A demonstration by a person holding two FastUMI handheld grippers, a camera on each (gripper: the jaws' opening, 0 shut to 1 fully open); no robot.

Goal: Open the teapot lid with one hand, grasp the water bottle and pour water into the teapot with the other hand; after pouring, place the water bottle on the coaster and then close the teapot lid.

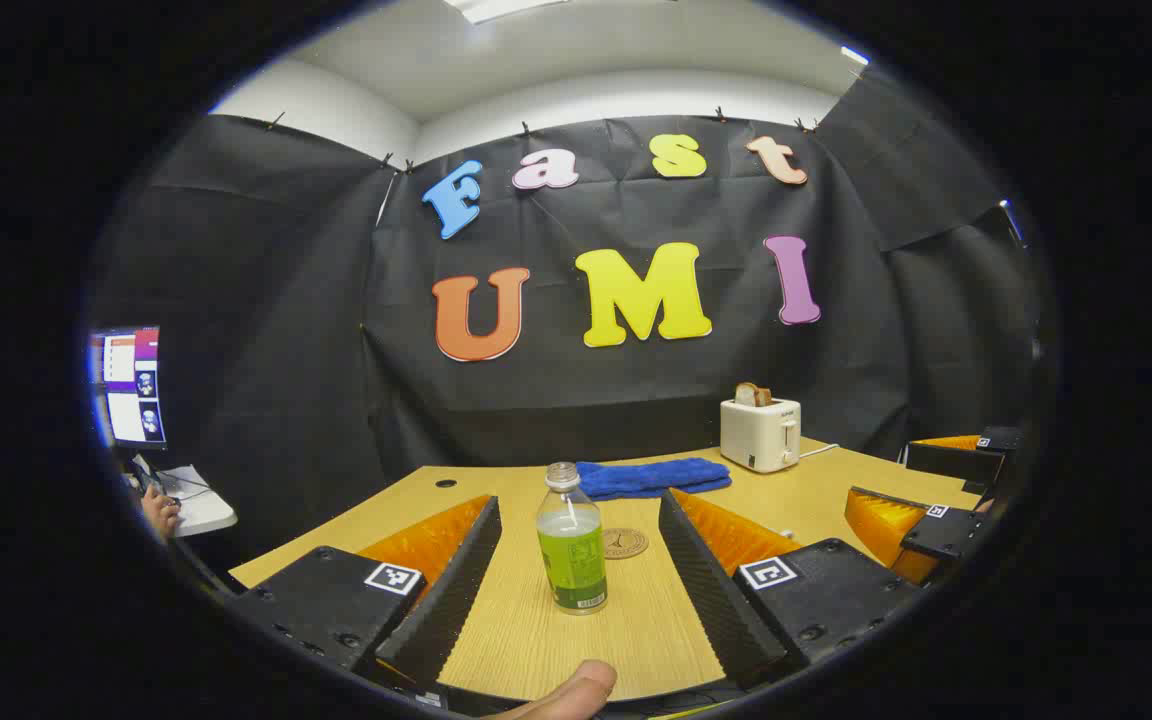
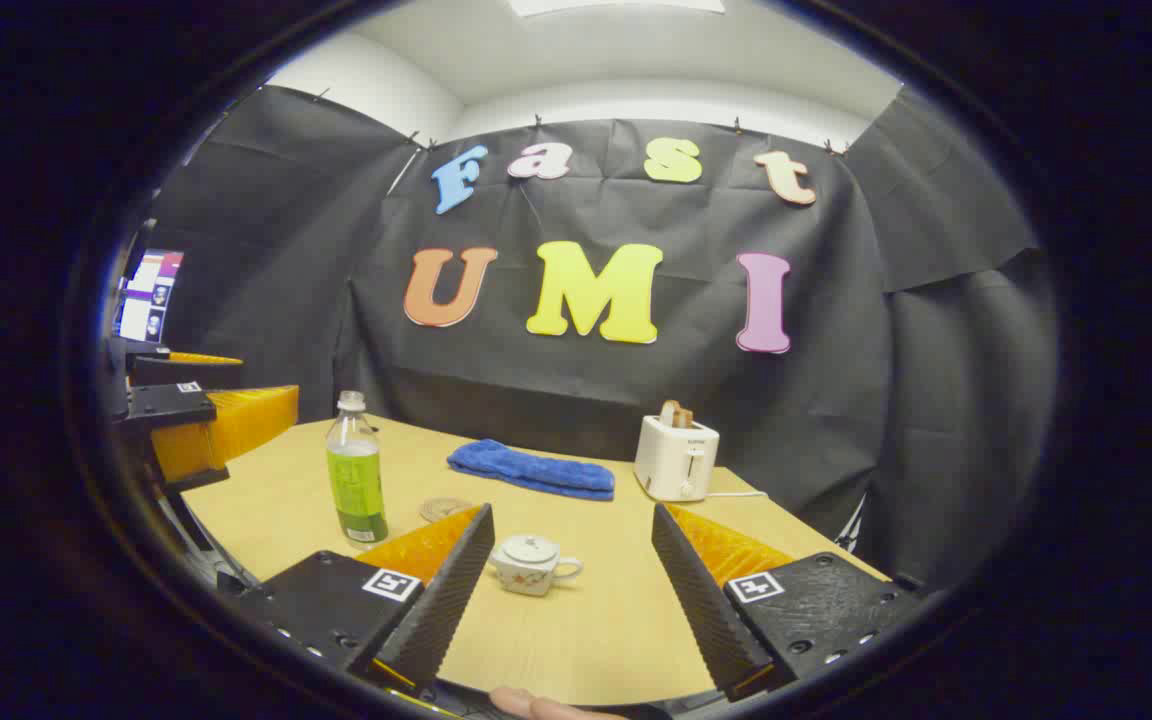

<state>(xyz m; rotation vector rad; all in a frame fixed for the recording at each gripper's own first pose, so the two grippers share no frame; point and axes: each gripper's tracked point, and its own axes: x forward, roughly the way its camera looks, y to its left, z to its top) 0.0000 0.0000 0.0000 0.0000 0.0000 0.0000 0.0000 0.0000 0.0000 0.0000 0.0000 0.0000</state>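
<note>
Water bottle (image 1: 572, 548) upright on the bench (image 1: 536, 640), dead ahead of the left claw (image 1: 576, 560), framed between its two spread fingers but not yet touched. Cap off or clear, hard to tell; neck bare at the top. Green liquid up to roughly two thirds, so moderately weighty and liable to slosh. Thin clear plastic with a glossy label: likely to flex under a hard squeeze and slip under a weak one. Best taken at mid-body, on the labelled band, low enough to keep the top from swinging when tipped. Round coaster (image 1: 625, 542) just behind the bottle and slightly to its right, close by. Blue towel (image 1: 652, 477) farther behind the bottle; white toaster (image 1: 760, 434) with a slice of bread in it well behind and to the right.

Small white teapot (image 2: 533, 564) well to the right of the bottle (image 2: 355, 483) in the right gripper view, sitting on the bench between the spread fingers of the right claw (image 2: 571, 570), nearer the left finger, untouched. Lid (image 2: 530, 547) on, with a small knob on top. Looks ceramic: stiff, smooth, fragile, light. Knob the only sensible hold for lifting the lid, and a small target needing a centred, gentle pinch; a glazed surface probably slick. Handle pointing right, away from the bottle.

Right claw also seen at the far right edge of the left gripper view (image 1: 921, 530), well right of the bottle. Both claws wide apart, holding nothing. Task judged at its very start: lid not lifted, bottle not grasped.
</note>
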